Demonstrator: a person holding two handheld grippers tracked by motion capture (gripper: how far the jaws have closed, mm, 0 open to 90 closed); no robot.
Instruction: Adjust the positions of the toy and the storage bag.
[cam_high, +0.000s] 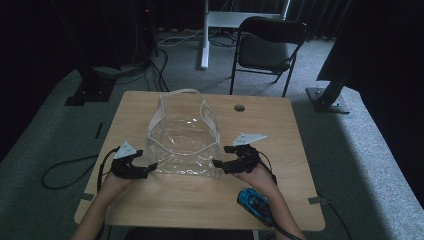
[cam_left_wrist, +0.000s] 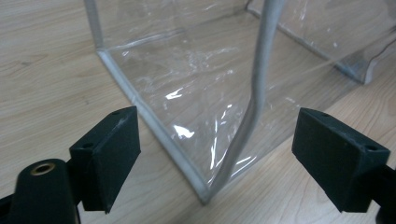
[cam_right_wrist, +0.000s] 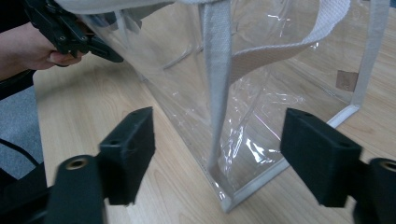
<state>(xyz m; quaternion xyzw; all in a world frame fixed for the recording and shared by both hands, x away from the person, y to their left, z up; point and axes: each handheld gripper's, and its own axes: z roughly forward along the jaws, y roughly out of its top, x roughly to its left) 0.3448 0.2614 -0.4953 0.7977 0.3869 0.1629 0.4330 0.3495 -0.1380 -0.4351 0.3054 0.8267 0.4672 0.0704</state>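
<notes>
— What are you seeing on the table (cam_high: 150, 210) right now?

— I'm looking at a clear plastic bag (cam_high: 184, 140) sitting in the middle of the high view, on a pale wood-grain top. It's a soft, boxy tote: glossy transparent film, crinkled and catching highlights, edged with pale grey-white woven trim along every seam. A woven strap handle (cam_high: 181, 92) is arching over its far end, toward the upper centre of the frame.

— And the grippers?

— I'm holding the left gripper (cam_high: 151, 167) at the bag's near left corner, left of centre in the high view, and the right gripper (cam_high: 218, 163) at its near right corner. In the left gripper view the jaws are standing wide apart, matte black blocks with nothing between them but the bag's bottom corner seam (cam_left_wrist: 204, 193) and a trim strip (cam_left_wrist: 259, 84) rising up the middle of the frame. In the right gripper view the jaws are spread as well, framing the other corner (cam_right_wrist: 227, 201); the woven trim there is looking coarse, like webbing.

— Anything else nearby?

— A small blue object (cam_high: 254, 202) is lying at the lower right of the high view, just beside my right forearm. A black folding chair (cam_high: 267, 45) is standing beyond the table, at the top
</notes>
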